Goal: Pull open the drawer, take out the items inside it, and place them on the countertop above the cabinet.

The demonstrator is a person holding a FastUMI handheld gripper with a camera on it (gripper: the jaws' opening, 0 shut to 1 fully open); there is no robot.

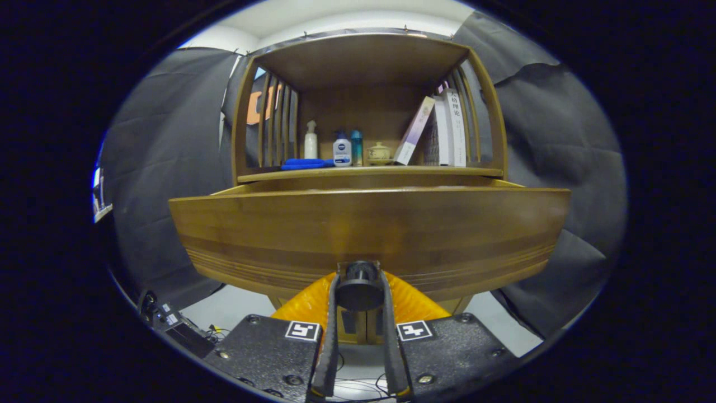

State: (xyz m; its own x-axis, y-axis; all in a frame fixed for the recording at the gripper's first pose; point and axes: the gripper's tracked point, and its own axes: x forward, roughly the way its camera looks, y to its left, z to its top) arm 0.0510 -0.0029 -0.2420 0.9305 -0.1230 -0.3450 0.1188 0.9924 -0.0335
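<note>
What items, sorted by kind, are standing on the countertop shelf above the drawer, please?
Bottles: 3 (white spray bottle, white-and-blue bottle, teal bottle)
Lidded pot: 1
Books: about 3; spines overlap
Blue flat item: 1
Total: about 8

The tool grips the drawer knob.

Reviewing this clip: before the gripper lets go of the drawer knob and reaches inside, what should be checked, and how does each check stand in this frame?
1. Grip on the knob: ok, both fingers of the gripper press on its sides.
2. Drawer pulled out: ok, its front stands well ahead of the countertop.
3. Items inside the drawer: cannot tell, the front panel hides the interior.
4. Free room on the countertop: cannot tell; a blue cloth, bottles, a small pot and books line the back.
5. Path up over the drawer front: ok, nothing stands between it and the shelf.
</note>
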